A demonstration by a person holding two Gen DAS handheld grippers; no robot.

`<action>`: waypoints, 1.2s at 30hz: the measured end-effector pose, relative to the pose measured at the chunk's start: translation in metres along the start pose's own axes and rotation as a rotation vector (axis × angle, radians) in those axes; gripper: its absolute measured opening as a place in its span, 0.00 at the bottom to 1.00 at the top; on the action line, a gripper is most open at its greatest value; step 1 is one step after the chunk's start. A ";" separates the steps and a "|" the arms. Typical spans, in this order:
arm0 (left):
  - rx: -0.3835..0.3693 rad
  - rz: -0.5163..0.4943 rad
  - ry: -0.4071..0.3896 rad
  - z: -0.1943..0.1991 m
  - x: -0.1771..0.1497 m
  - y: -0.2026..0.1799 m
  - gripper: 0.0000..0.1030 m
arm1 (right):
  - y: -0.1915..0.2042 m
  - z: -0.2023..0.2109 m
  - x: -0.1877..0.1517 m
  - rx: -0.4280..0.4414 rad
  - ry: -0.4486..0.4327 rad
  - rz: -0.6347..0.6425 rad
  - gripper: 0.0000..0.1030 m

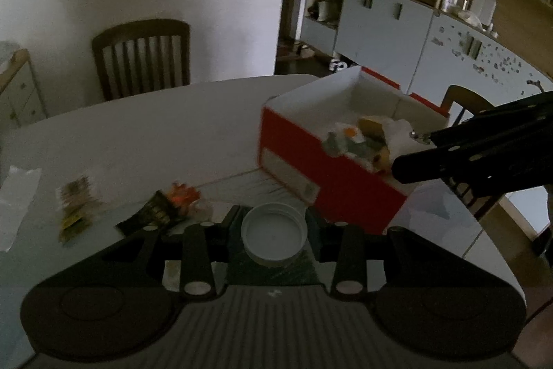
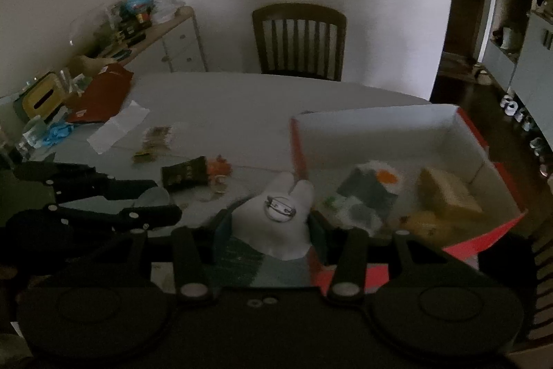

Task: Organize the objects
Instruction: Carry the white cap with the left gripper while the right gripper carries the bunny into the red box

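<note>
Tabletop red box [image 2: 484, 241] runs lengthwise away rightward.

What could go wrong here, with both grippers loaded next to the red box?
The right gripper holds the white badge at the red box's near corner; released now, it may land outside or catch the wall. The left gripper pinches the white lid only by its round rim, so it could slip out. Both head for the same box, so the grippers might collide.
</note>
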State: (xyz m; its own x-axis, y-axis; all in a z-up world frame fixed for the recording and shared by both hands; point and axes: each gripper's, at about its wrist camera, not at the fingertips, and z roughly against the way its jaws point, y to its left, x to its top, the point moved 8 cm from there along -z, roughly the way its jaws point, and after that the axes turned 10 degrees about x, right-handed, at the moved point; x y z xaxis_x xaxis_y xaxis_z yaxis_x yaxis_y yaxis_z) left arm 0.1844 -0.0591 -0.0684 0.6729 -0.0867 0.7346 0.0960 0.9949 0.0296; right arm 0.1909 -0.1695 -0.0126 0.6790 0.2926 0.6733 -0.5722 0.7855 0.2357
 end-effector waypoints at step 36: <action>0.036 -0.155 0.125 -0.151 0.096 -0.139 0.37 | -0.165 -0.039 -0.003 -0.078 0.092 0.074 0.46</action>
State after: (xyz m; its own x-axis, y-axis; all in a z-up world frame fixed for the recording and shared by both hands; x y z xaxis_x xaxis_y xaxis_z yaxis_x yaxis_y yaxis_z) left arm 0.3463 -0.2135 -0.1040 0.7383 -0.2421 0.6295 0.1805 0.9702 0.1615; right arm 0.3009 -0.2788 -0.0807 0.6778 0.3973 0.6187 -0.5872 0.7989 0.1303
